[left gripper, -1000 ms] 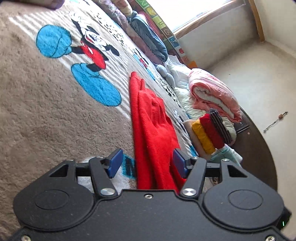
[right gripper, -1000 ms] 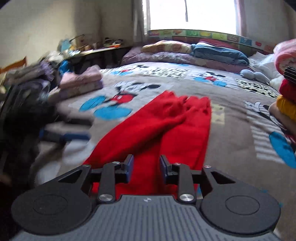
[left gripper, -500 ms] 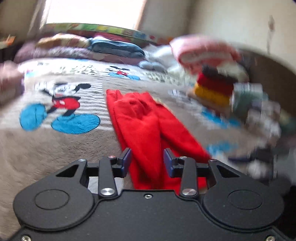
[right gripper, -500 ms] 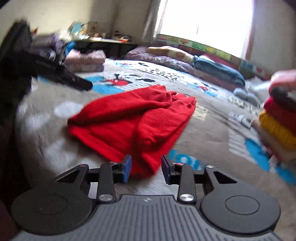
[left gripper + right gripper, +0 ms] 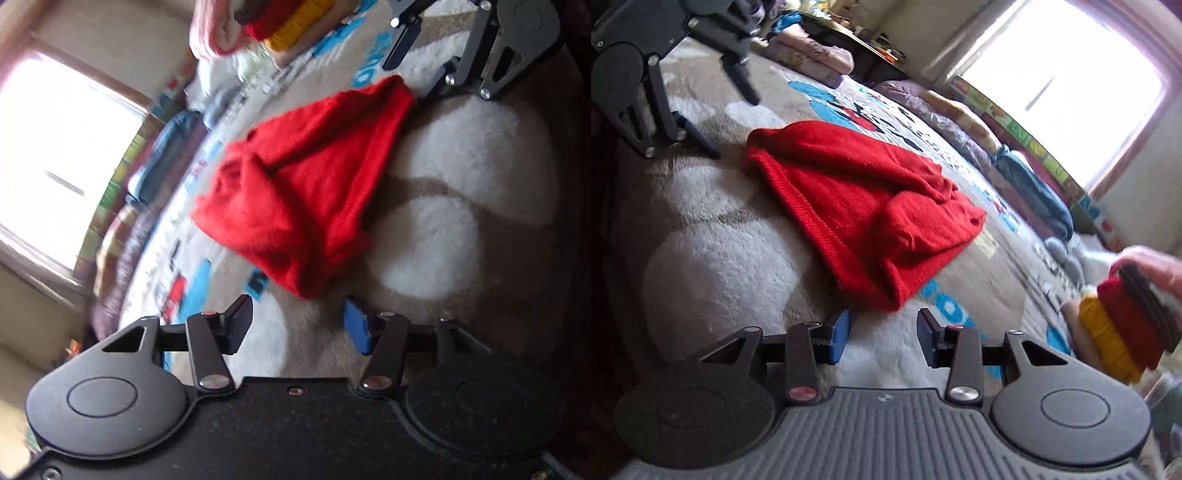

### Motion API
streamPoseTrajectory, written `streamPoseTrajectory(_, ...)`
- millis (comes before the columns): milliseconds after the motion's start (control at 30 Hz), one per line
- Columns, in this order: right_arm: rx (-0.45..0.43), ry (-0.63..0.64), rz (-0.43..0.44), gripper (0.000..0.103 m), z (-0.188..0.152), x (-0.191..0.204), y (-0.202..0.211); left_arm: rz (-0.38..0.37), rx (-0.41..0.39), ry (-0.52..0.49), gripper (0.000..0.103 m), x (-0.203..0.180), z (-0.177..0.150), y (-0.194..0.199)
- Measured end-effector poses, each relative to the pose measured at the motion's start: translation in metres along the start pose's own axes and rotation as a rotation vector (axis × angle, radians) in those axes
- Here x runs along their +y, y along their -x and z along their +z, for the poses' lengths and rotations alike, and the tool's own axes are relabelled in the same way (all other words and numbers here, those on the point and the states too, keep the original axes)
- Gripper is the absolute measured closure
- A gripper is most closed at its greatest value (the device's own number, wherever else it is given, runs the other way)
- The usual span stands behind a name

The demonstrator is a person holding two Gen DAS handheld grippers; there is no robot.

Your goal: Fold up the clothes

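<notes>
A red knit garment (image 5: pixel 310 184) lies folded over on the cartoon-print blanket (image 5: pixel 461 177); it also shows in the right wrist view (image 5: pixel 864 206). My left gripper (image 5: pixel 299 325) is open and empty, just short of the garment's near corner. My right gripper (image 5: pixel 882 332) is open and empty, just short of the garment's other corner. Each gripper shows in the other's view: the right one (image 5: pixel 424 59) by the far corner, the left one (image 5: pixel 713 118) beyond the ribbed hem.
A stack of folded clothes (image 5: pixel 1123 325), red, yellow and dark, stands at the right of the bed, also in the left wrist view (image 5: pixel 280 26). Pillows and a blue bundle (image 5: pixel 1034 184) lie under the window. More folded clothes (image 5: pixel 812 59) sit at the far left.
Both grippers have swung apart to opposite corners of the garment and opened wider. The long garment now lies folded into a shorter, bunched shape.
</notes>
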State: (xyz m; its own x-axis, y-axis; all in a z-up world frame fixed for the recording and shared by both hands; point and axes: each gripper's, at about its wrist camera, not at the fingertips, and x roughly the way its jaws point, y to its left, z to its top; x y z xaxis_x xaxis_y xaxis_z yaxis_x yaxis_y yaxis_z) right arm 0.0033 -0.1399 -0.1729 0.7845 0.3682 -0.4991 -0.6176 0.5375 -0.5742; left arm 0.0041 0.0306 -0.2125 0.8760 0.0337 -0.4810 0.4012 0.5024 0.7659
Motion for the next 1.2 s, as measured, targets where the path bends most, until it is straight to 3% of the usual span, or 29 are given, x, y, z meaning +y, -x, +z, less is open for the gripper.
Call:
streamPoseTrajectory(233, -0.054, 0.056, 0.017, 0.062, 0.002, -0.004, -0.013, 0.063, -0.059, 0.019, 0.069, -0.003, -0.007, -0.011)
streamPoseTrajectory(500, -0.057, 0.013, 0.051, 0.074, 0.004, -0.009, -0.015, 0.152, -0.099, -0.023, 0.068, -0.018, -0.004, -0.003)
streamPoseTrajectory(567, -0.055, 0.000, 0.058, 0.079, 0.004, -0.010, -0.015, 0.132, -0.093, -0.016, 0.089, -0.017, -0.003, -0.005)
streamPoseTrajectory(633, -0.052, -0.014, 0.072, 0.082, 0.006, -0.011, -0.015, 0.114, -0.080, -0.012, 0.092, -0.018, 0.000, -0.005)
streamPoseTrajectory(833, -0.048, -0.052, 0.085, 0.086, 0.011, -0.018, -0.003, 0.096, -0.063, 0.051, 0.093, -0.011, 0.010, 0.013)
streamPoseTrajectory(1200, -0.078, -0.081, 0.113, 0.086, 0.018, -0.020, 0.071, 0.011, -0.092, 0.089, 0.093, -0.001, 0.020, 0.088)
